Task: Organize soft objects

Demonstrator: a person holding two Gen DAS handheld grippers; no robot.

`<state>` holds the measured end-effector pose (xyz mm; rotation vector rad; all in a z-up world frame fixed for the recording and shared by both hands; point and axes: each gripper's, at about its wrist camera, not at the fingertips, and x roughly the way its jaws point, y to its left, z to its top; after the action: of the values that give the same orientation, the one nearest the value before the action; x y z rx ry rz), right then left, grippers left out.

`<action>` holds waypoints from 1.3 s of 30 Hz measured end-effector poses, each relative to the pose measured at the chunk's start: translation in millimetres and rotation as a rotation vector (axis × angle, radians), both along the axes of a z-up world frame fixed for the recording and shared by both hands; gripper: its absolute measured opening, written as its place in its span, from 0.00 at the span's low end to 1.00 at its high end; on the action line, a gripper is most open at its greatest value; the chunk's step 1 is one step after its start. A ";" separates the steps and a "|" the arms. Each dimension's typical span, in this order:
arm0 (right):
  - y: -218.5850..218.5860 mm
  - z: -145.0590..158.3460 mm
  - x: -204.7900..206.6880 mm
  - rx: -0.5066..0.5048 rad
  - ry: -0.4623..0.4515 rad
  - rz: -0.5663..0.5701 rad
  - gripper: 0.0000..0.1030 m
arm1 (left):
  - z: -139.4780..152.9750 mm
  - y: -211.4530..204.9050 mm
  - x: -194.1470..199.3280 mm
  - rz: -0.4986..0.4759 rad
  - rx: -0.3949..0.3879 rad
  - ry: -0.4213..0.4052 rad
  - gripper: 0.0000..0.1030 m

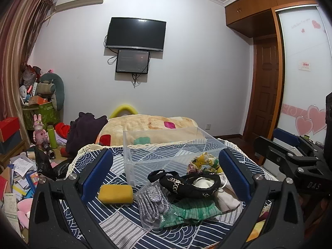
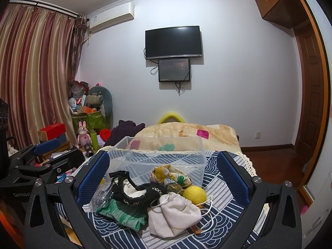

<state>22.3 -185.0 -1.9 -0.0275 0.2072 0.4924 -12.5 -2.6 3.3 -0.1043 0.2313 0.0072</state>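
A pile of soft things lies on a blue-and-white patterned cloth in front of a clear plastic bin: a yellow sponge, grey knit gloves in a clear bag, a black beaded bag, a green striped cloth, a white drawstring pouch, a yellow ball and a floral scarf. My left gripper is open above the pile, holding nothing. My right gripper is open above the pile, holding nothing. The bin holds nothing I can see.
A bed with a beige blanket lies behind the bin. Clutter of papers, boxes and toys covers the floor at left. A TV hangs on the far wall. A wardrobe and door stand at right.
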 end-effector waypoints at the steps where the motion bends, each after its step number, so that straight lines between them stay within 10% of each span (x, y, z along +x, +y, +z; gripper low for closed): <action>1: 0.1 -0.1 0.1 0.000 0.000 0.000 1.00 | 0.0 0.0 -0.5 -0.005 -0.004 -0.002 1.00; 15: -0.2 -6.9 5.7 -0.001 0.025 0.022 1.00 | -14.5 27.8 18.5 0.063 -0.039 0.087 0.97; 39: -16.2 -61.6 68.2 -0.064 0.322 -0.087 0.56 | -95.0 79.4 75.9 0.136 -0.113 0.354 0.86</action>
<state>90.5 -201.3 -63.4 -0.0012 0.5370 0.4019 63.3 76.7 -91.7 -0.2319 0.5778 0.1488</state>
